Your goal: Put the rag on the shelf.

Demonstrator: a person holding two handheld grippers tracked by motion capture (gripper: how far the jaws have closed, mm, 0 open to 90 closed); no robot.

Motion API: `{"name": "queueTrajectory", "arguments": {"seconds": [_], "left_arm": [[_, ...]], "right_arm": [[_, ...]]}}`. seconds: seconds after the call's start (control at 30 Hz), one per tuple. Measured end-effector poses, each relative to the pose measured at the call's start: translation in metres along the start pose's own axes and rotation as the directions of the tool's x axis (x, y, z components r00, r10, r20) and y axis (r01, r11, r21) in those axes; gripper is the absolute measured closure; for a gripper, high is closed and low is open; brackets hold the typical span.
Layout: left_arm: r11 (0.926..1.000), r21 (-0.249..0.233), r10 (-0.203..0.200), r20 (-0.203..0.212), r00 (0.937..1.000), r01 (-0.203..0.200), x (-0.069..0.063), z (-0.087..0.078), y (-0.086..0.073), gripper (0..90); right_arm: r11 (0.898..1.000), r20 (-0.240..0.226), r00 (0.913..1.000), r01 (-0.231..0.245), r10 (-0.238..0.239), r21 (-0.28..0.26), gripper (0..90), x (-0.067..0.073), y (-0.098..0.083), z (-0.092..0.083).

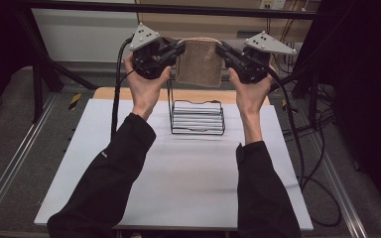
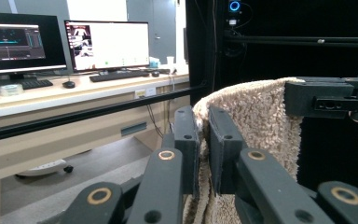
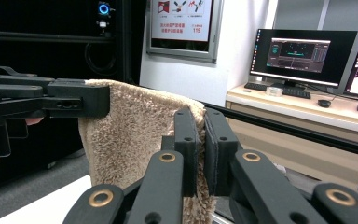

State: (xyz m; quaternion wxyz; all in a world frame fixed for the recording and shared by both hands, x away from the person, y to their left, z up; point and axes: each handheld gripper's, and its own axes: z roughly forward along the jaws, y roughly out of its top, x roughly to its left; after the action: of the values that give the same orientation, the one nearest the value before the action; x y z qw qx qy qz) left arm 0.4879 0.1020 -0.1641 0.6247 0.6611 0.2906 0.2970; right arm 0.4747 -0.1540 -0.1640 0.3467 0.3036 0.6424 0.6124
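You held one beige, shaggy towel (image 1: 199, 62) stretched in the air above the single black wire rack (image 1: 197, 117) on the white tabletop (image 1: 178, 168). Your left gripper (image 1: 178, 49) and right gripper (image 1: 222, 51) each had their fingers clamped on an upper corner of the towel.

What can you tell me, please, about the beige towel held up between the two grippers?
The towel is a small beige cloth with a fluffy, looped pile. It hangs in the air above the black wire rack, apart from it, its top edge stretched roughly level. The left gripper and the right gripper each pinch an upper corner with shut jaws, and the rest drapes down freely.
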Motion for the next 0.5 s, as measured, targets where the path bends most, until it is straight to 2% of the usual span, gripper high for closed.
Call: {"name": "queueTrajectory", "arguments": {"seconds": [0.37, 0.5], "left_arm": [[0.9997, 0.015, -0.019, -0.023, 0.9996, 0.019, 0.013, 0.015, -0.002, 82.6], [0.9997, 0.017, -0.015, -0.03, 0.9994, 0.016, 0.017, 0.02, -0.003, 82.6]], "right_arm": [[1.0, 0.008, 1.0, -0.001, 0.001, 0.01, 85.2, -0.011, -0.004, 0.022], [1.0, 0.002, 0.9999, -0.017, 0.017, 0.006, 85.2, -0.016, -0.008, 0.029]]}}
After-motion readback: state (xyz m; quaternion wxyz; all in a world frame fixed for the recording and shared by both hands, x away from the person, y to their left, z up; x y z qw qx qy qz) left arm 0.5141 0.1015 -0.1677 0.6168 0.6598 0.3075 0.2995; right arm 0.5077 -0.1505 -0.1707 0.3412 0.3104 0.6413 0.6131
